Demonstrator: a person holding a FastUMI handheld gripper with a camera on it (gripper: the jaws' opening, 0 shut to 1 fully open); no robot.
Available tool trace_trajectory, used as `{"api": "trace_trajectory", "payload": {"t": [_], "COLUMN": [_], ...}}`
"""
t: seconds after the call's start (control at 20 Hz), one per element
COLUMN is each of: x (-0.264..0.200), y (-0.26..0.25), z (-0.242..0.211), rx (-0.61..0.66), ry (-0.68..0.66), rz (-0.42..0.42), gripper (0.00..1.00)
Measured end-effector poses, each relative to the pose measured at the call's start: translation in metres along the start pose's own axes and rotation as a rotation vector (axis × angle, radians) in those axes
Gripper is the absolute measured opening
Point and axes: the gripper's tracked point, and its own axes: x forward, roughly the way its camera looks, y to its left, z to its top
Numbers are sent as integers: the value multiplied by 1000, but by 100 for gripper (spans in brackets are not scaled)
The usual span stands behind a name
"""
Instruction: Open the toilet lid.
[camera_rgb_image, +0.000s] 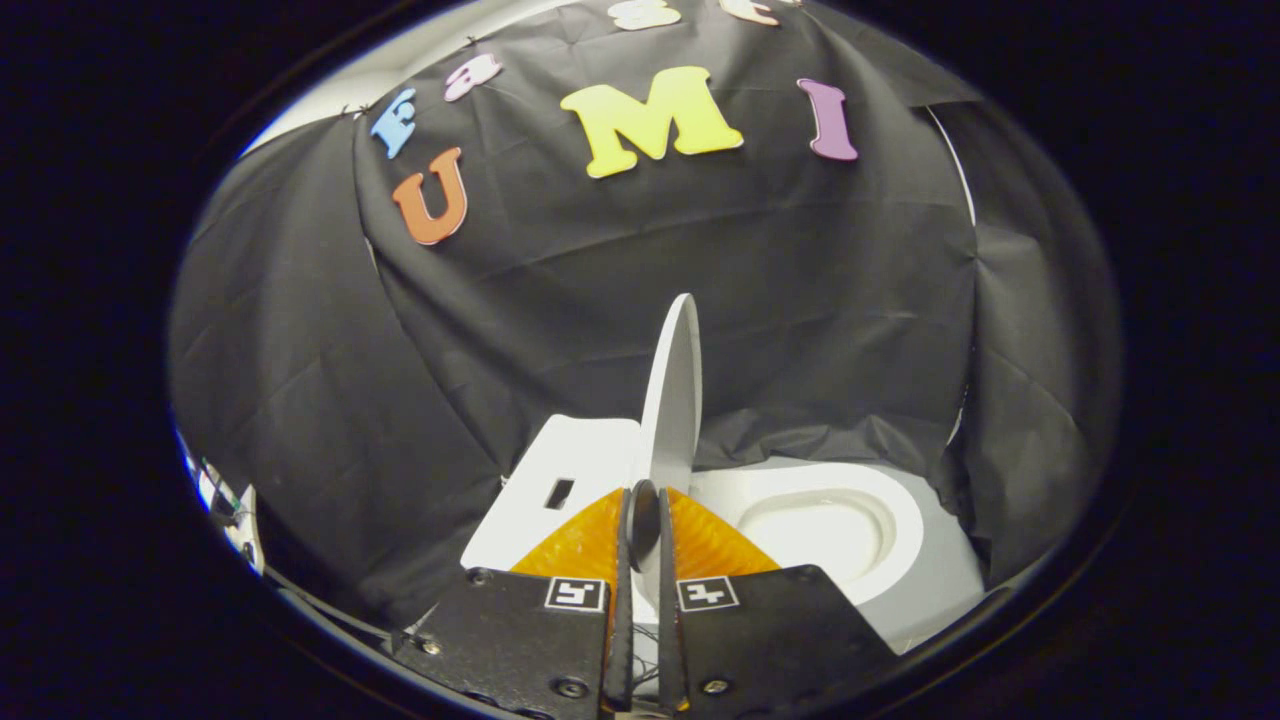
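Claw (643, 520) fingers pinch upright toilet lid (676, 390) edge.

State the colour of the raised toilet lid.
White, seen best in the gripper view: the toilet lid stands upright, its edge pinched by the tool.

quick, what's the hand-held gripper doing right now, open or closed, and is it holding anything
Hand-held gripper: closed on the edge of the toilet lid, which stands raised and near upright above the open bowl.
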Motion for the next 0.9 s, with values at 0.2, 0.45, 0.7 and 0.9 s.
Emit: {"api": "trace_trajectory", "payload": {"t": [0.2, 0.45, 0.7, 0.9], "x": [0, 4, 8, 13], "y": [7, 19, 35, 48], "z": [-3, -2, -3, -2], "rx": [-29, -44, -67, -70], "ry": [-1, 7, 2, 14], "rz": [5, 19, 26, 43], "gripper": [13, 13, 13, 13]}}
